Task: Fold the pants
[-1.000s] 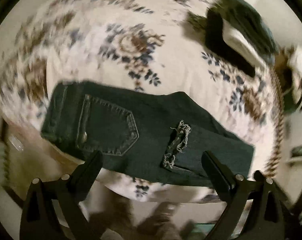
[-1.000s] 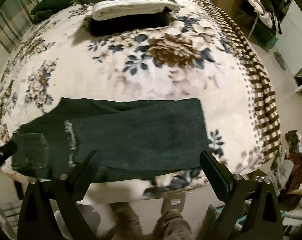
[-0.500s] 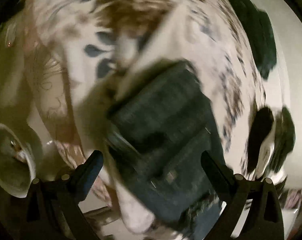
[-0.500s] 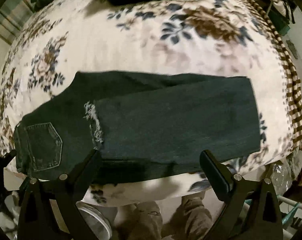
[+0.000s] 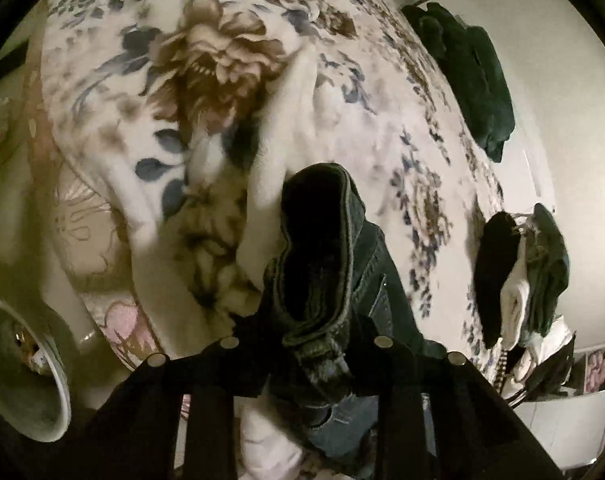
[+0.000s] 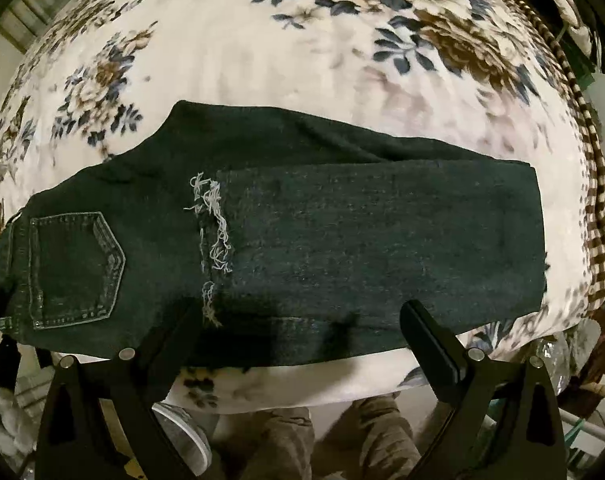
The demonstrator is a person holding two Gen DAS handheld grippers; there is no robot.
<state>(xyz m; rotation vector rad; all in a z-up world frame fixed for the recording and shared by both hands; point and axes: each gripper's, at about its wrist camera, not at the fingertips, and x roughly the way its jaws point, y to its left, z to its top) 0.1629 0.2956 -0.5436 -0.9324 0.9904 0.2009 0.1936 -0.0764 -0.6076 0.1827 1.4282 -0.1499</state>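
Dark denim pants [image 6: 286, 240] on floral blanket [image 6: 262, 64] — left gripper [image 5: 306, 344] clamped on waistband; right gripper [image 6: 302, 320] spread wide. No legible labels.

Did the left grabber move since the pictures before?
Yes. The left gripper swung in to the waist end of the jeans on the floral blanket, and now it is shut on the waistband.
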